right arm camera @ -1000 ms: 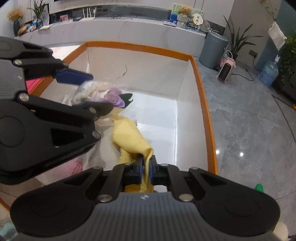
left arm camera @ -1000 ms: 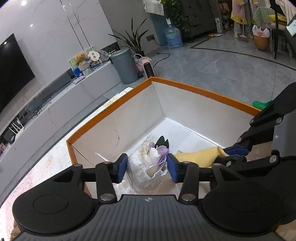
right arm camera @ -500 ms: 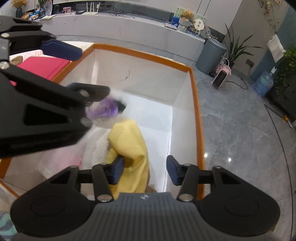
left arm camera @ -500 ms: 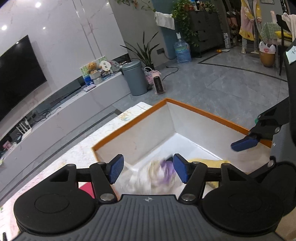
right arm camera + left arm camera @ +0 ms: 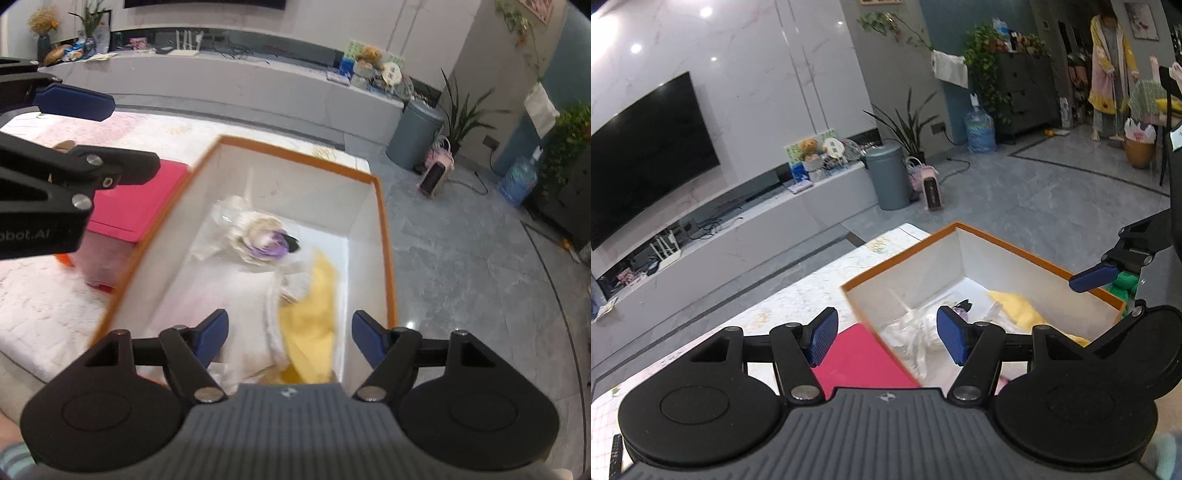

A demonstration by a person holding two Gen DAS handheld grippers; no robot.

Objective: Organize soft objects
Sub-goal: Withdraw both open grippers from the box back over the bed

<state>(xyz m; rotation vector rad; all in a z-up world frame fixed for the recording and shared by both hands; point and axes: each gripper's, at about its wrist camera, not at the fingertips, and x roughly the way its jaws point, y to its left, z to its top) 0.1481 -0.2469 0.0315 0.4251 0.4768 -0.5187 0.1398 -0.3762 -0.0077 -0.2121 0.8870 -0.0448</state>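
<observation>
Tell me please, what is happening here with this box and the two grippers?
A person is sorting soft things into an orange-rimmed box with two hand-held grippers. The yellow cloth and a wrapped flower bundle lie inside it. The right gripper has just been opening, and so has the left gripper; both are open, above the box, with nothing held. A pink box sits beside it on the table.
</observation>
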